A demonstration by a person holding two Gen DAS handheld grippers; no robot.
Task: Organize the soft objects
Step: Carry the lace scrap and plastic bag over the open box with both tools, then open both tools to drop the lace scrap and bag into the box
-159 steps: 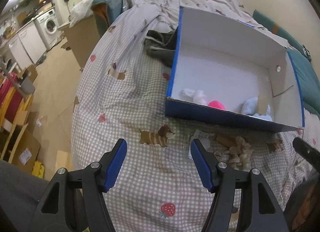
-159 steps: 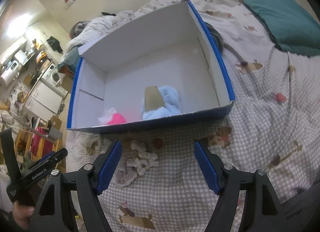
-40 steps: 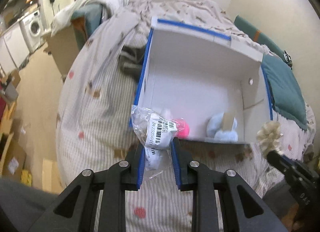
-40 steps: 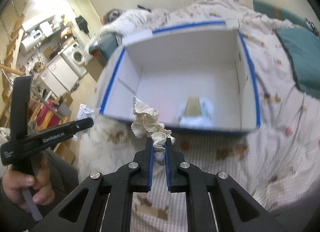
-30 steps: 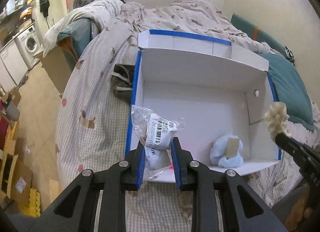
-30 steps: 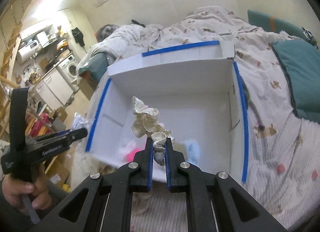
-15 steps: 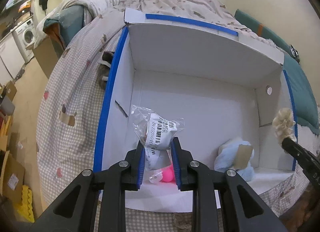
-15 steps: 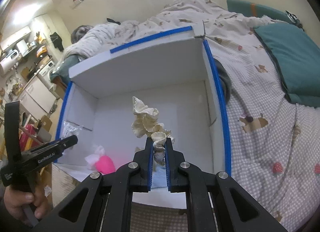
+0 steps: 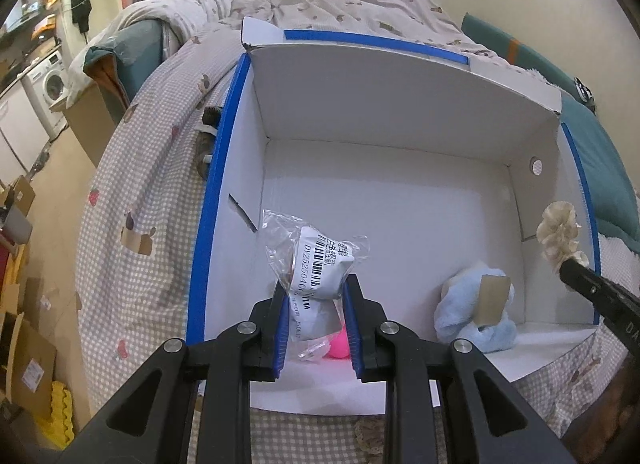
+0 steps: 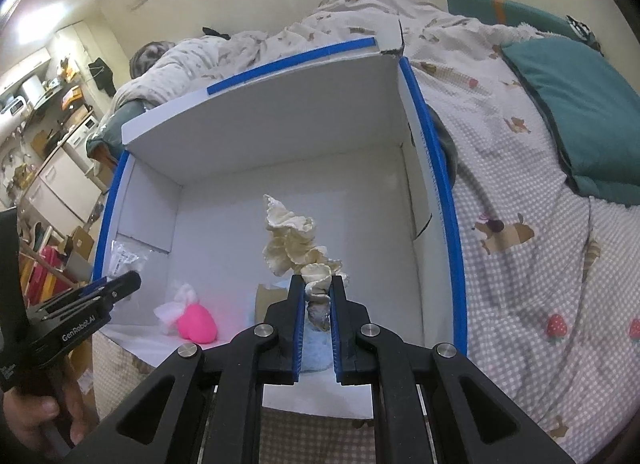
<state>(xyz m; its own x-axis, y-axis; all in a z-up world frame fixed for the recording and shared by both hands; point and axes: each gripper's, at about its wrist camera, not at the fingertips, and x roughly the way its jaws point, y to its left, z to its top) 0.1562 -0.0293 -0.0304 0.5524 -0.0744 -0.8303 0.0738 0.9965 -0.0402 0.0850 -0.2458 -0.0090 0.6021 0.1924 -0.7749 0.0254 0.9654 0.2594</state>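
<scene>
Left wrist: left gripper [image 9: 316,314] clamped on a clear bag [image 9: 316,260] with a barcode label, now lowered over the box [image 9: 400,103], above its near-left floor, where a second ago the bag hung higher and nearer the rim. Pink toy [image 9: 338,346] just below the bag; blue plush [image 9: 474,320] toward the box's near-right corner; lace [image 9: 558,234] at the right wall.

Right wrist: right gripper [image 10: 317,316] pinched nearly shut on cream lace [image 10: 294,250], likewise dropped inside the box [image 10: 260,131], over the blue plush. Pink toy [image 10: 196,322] at near-left.

Both loads inside the walls; release seems next.
</scene>
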